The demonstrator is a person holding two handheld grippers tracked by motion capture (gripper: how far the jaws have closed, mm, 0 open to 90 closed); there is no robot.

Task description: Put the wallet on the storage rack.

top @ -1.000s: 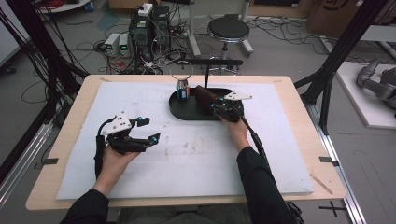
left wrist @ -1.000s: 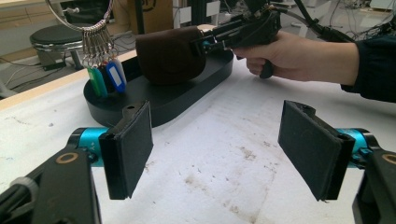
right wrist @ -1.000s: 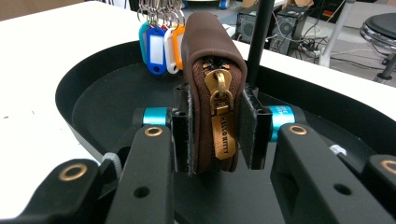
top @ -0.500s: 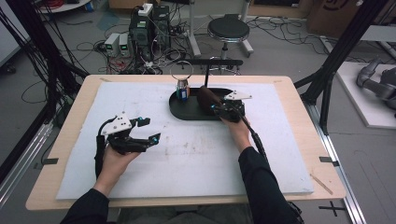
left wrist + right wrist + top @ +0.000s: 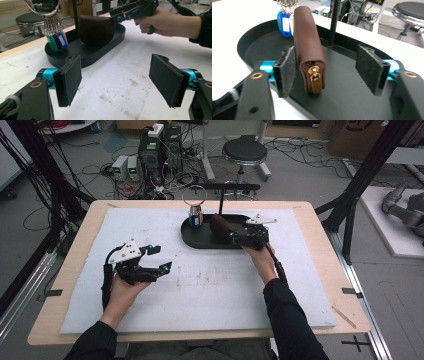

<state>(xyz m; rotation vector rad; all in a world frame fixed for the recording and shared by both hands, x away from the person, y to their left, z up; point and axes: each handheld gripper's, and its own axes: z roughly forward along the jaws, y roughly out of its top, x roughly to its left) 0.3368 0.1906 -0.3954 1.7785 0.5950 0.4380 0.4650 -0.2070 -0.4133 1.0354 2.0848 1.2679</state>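
In the high view, the brown leather zip wallet (image 5: 220, 227) stands on its edge in the black oval tray (image 5: 200, 241), near the thin black post (image 5: 221, 202) of the stand, and the right gripper (image 5: 239, 238) reaches over the tray's near rim to it. The risk, as I judge it, is that the wallet falls on its side when the gripper draws back, because it stands narrow and tall and one pad is very close to it. The right forearm comes from the bottom and the hand holds the gripper about level, pointing to the far side of the table. The left gripper (image 5: 159, 258) rests well apart over the white foam mat (image 5: 210, 290). In the left gripper view, its jaws stand wide open with nothing between them, and the bunch of coloured key tags (image 5: 57, 41) hangs from a metal ring (image 5: 42, 7) at the tray's end; a careless sweep could knock it. In the right gripper view, the jaws have just been opening; the wallet is between them but not pressed, the left pad (image 5: 287, 71) just beside or perhaps touching it, the other pad well apart.
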